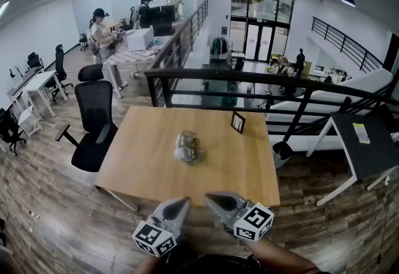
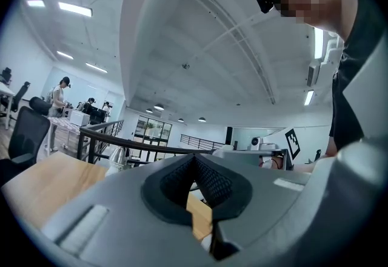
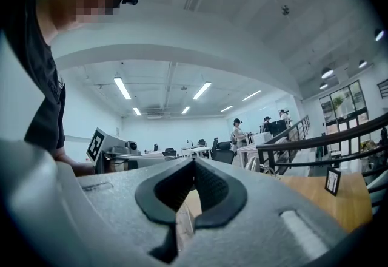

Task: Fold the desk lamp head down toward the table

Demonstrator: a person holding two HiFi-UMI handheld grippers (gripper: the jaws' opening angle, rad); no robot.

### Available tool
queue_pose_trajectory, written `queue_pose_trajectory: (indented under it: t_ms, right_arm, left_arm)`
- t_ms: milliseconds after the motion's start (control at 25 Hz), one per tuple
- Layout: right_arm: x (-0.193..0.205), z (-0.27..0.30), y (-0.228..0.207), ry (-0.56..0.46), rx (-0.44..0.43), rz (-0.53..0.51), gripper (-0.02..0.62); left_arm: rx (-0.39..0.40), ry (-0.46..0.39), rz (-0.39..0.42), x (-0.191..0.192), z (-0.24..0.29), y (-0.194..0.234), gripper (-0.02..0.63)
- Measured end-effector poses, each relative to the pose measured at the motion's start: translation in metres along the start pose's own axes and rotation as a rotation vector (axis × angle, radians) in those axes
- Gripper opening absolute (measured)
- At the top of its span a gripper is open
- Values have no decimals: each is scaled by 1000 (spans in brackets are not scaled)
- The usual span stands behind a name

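So right now you've got both grippers side by side at the near edge of the counter, pointing level across it. The left gripper and right gripper each have their jaws clenched shut with nothing in them, and both gripper views show the dark pads meeting with just the wood behind. My guess is that's simply an approach pose: hands together, aimed at the target, nothing to hold yet.

The desk lamp sits out near the middle of the counter, roughly on the line between your two grippers and well apart from both. From the head view it's a small shiny clump with a whitish bit at its left side, and I can't really make out which way the head is angled or how far it's already folded. In the left gripper view a silvery piece of it peeks just left of the jaws, beyond them.

The only other thing on there is a little picture frame, up by the far edge toward the right corner and clear of your path.

I'd say the fold hasn't started. You'll need the jaws open before you get to the lamp head.
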State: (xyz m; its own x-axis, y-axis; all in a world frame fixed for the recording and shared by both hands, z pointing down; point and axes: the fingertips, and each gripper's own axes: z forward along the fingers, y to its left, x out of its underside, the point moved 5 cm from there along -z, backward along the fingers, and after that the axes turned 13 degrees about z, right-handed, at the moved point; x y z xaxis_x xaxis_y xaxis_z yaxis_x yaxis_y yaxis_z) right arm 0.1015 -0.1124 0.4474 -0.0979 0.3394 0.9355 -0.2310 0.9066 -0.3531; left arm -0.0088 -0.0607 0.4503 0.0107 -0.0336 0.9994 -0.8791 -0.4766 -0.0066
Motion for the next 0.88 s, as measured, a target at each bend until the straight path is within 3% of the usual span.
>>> queue_pose_trajectory:
  t_ms: [880]
  right_arm:
    - [-27, 150, -89, -38, 269, 39, 3]
  left_arm:
    - [260, -4, -27, -1, 69, 193, 2]
